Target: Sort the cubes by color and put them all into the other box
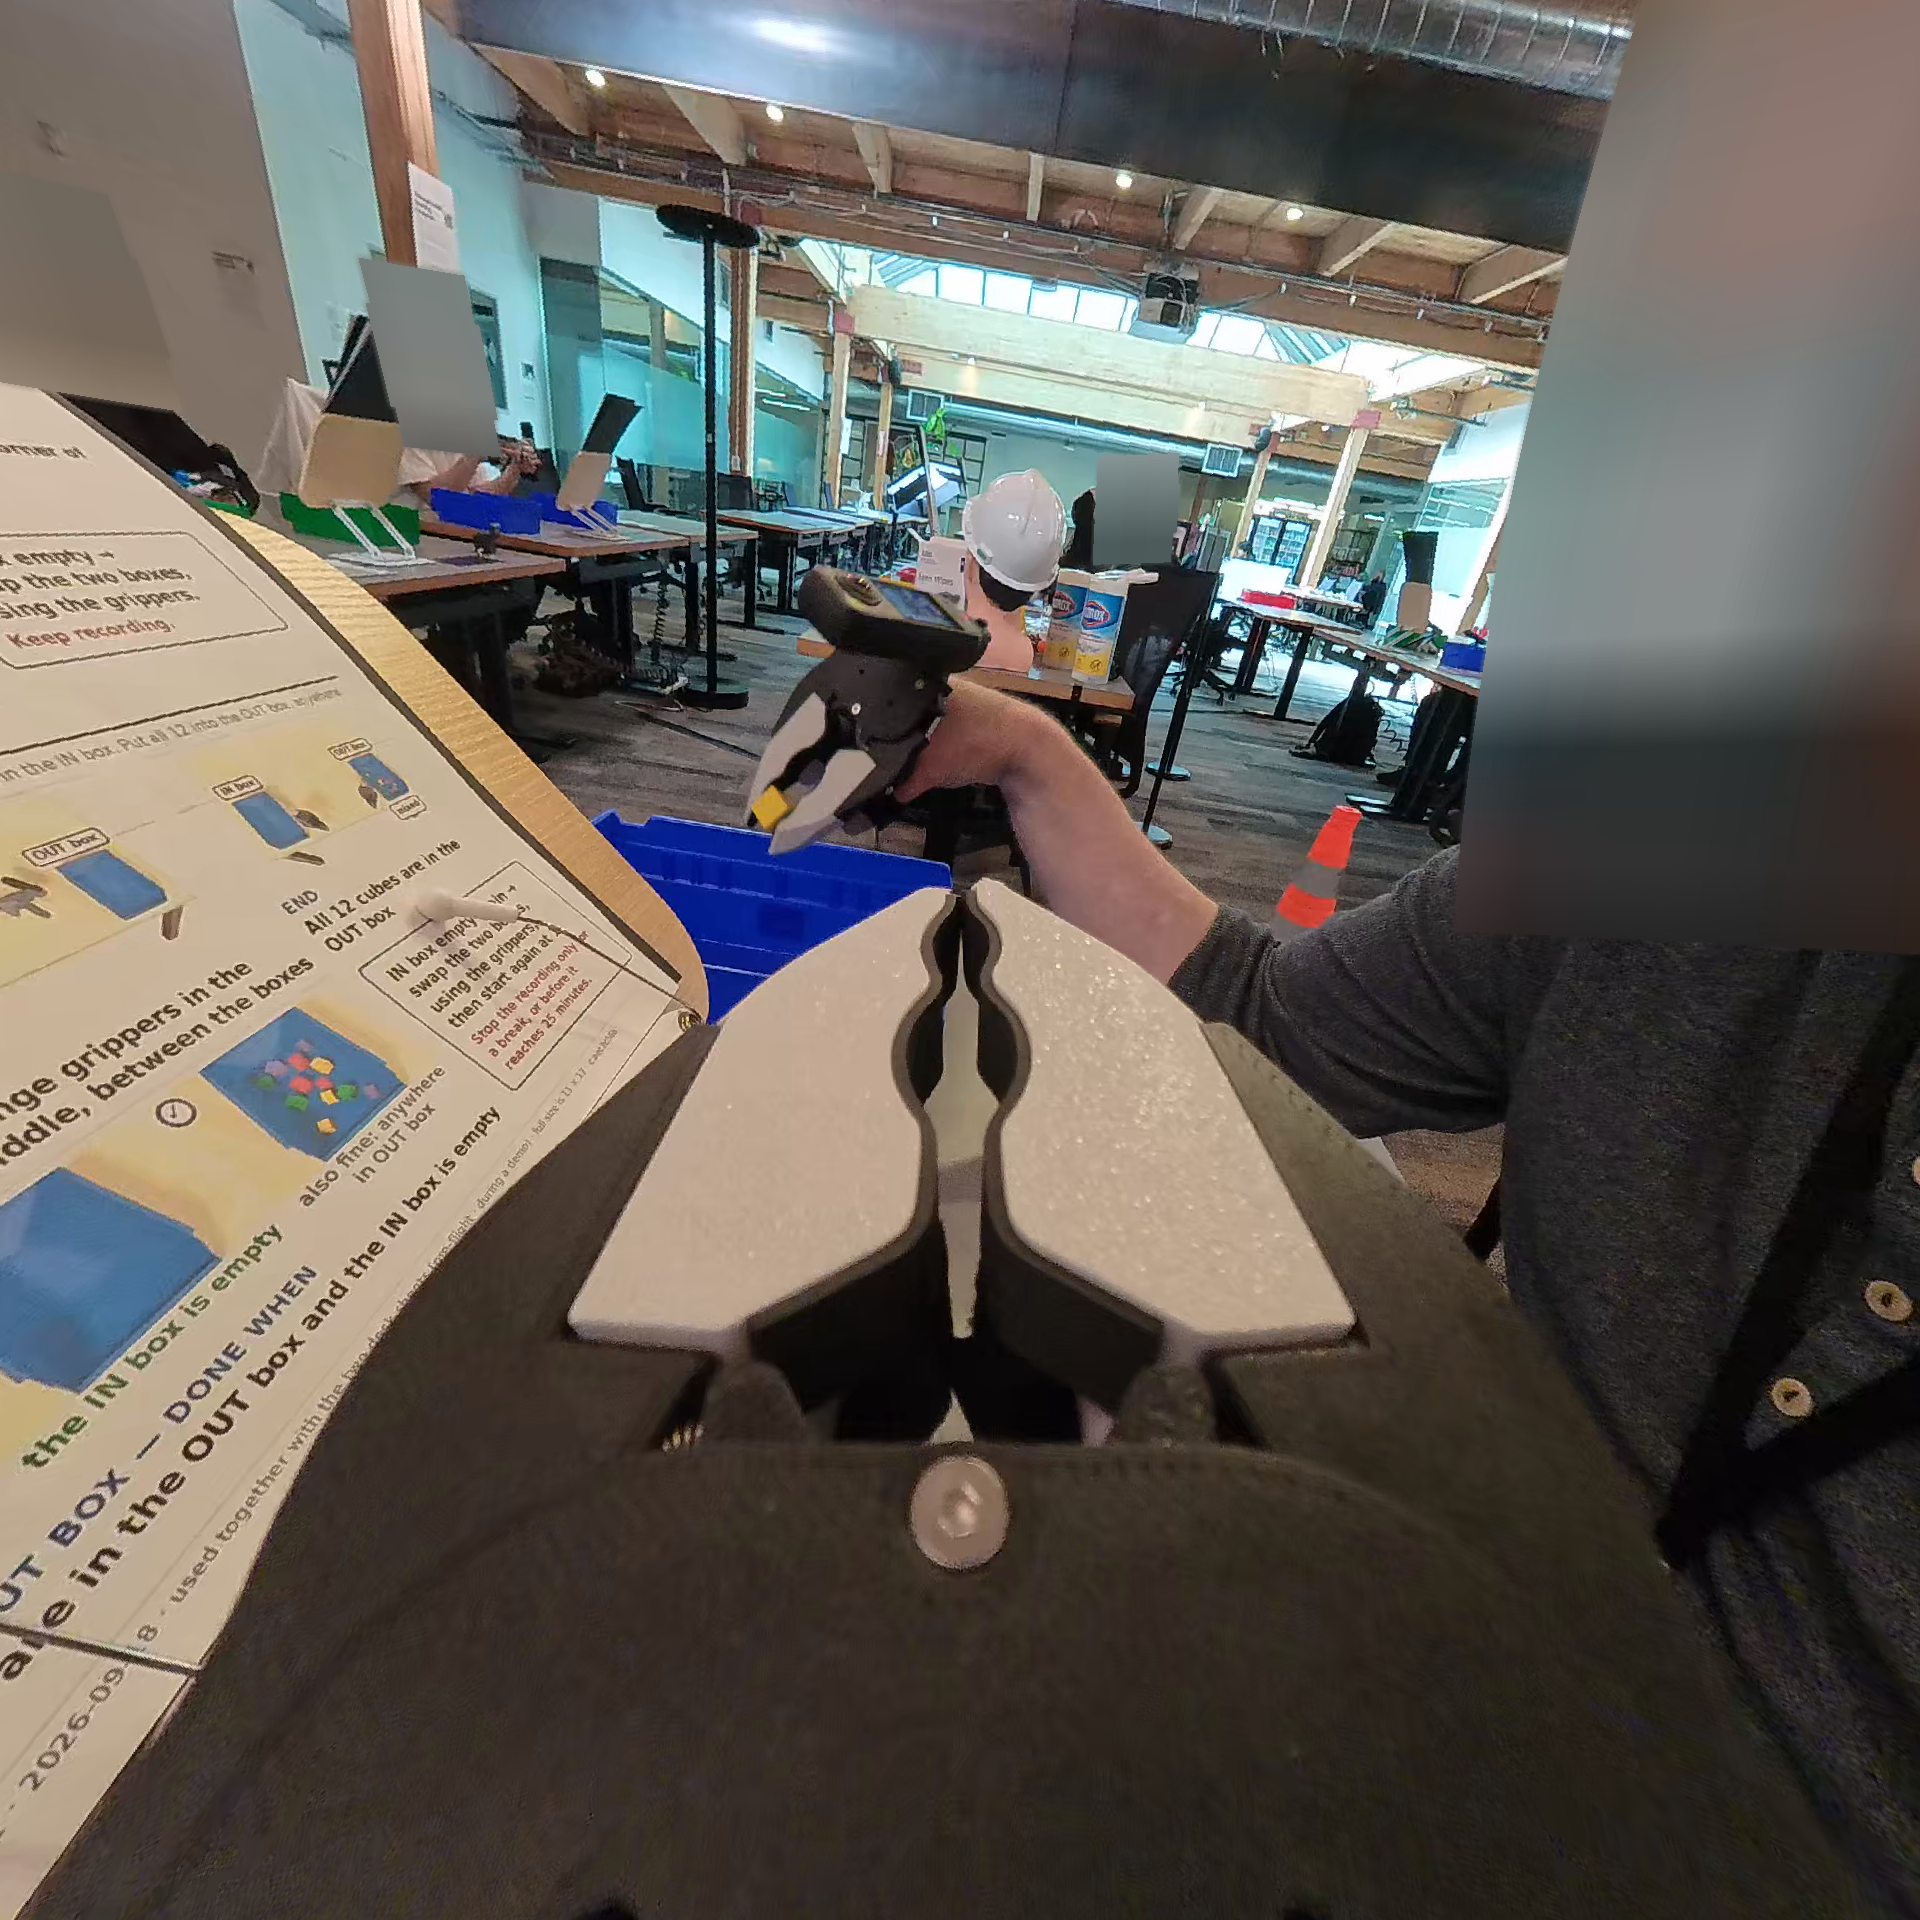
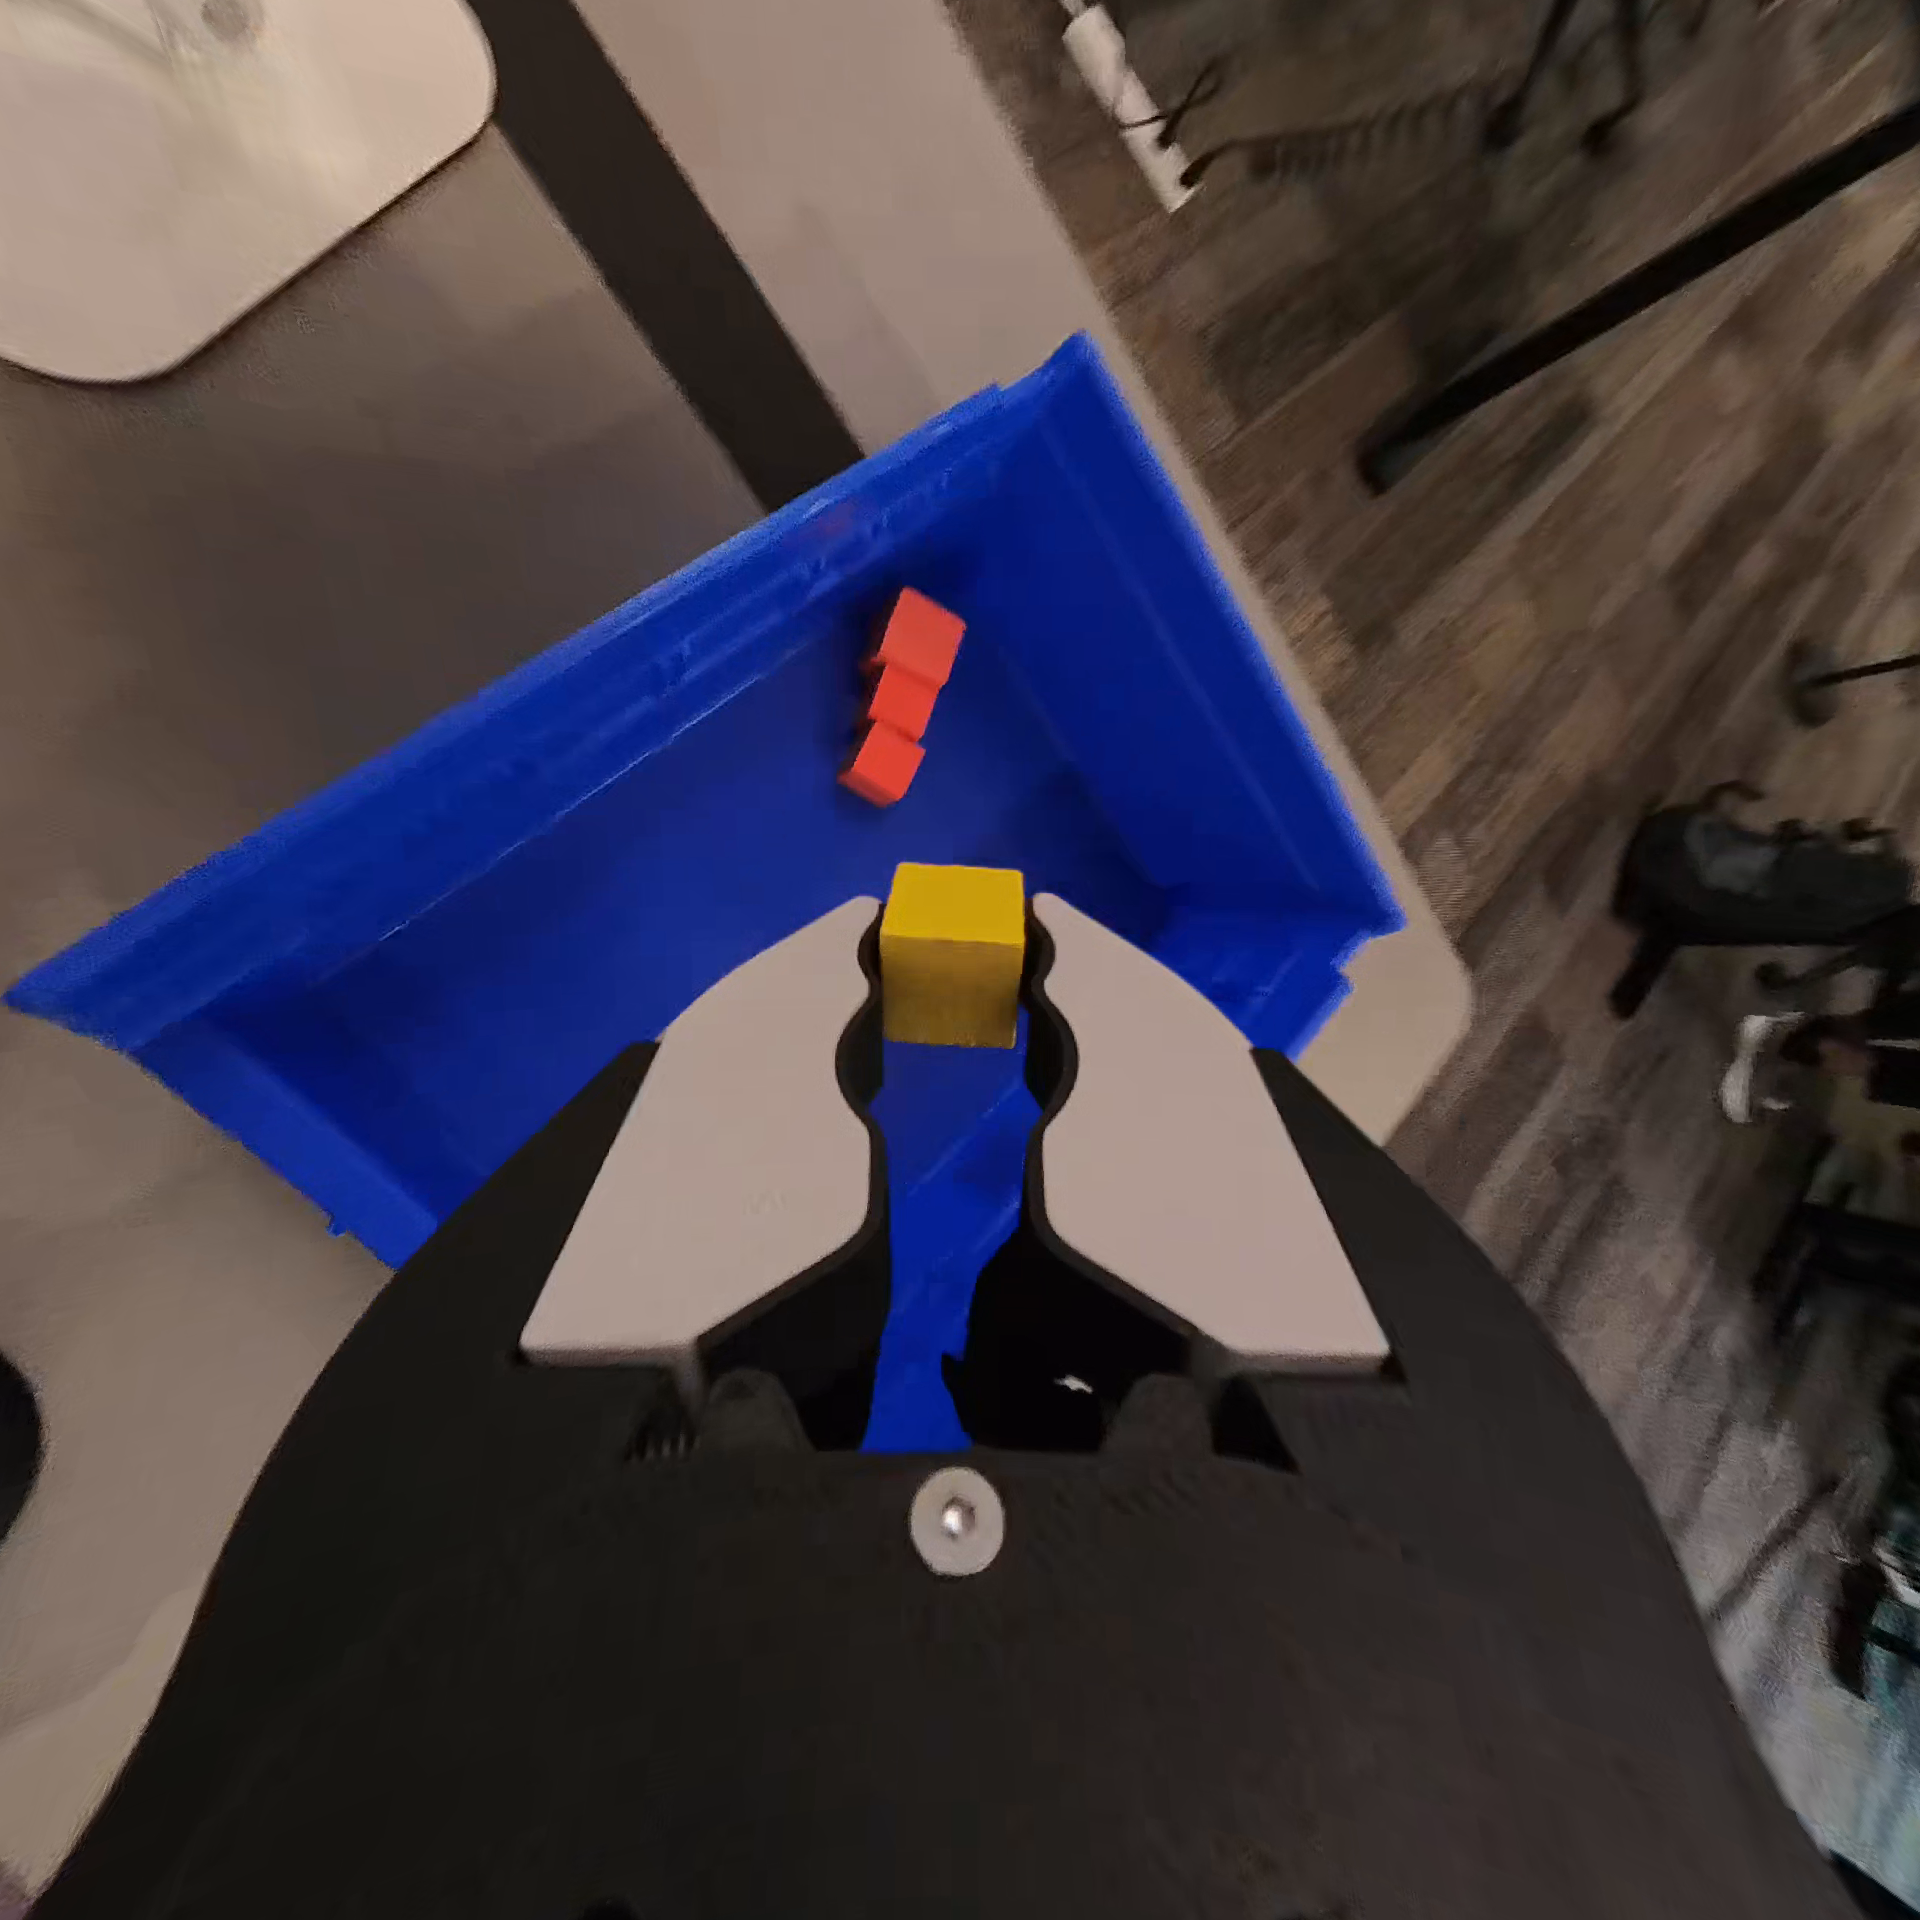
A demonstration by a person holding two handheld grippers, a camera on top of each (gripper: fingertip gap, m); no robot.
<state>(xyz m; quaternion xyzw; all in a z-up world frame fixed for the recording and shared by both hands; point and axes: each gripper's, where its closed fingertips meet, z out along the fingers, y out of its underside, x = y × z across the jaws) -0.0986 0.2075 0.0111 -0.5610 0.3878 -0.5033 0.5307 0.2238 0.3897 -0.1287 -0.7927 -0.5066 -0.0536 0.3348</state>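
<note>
My right gripper is shut on a yellow cube and holds it above a blue box. Three red cubes lie in a row on the box floor near its far corner. In the left wrist view the right gripper shows farther off with the yellow cube at its tips, over the rim of the blue box. My left gripper is shut with nothing between its pads, raised and pointing across the room.
An instruction sheet on a wooden board stands close on the left. The box sits near the table's edge, with floor beyond. A person's arm and grey sleeve are on the right. An orange cone stands on the floor.
</note>
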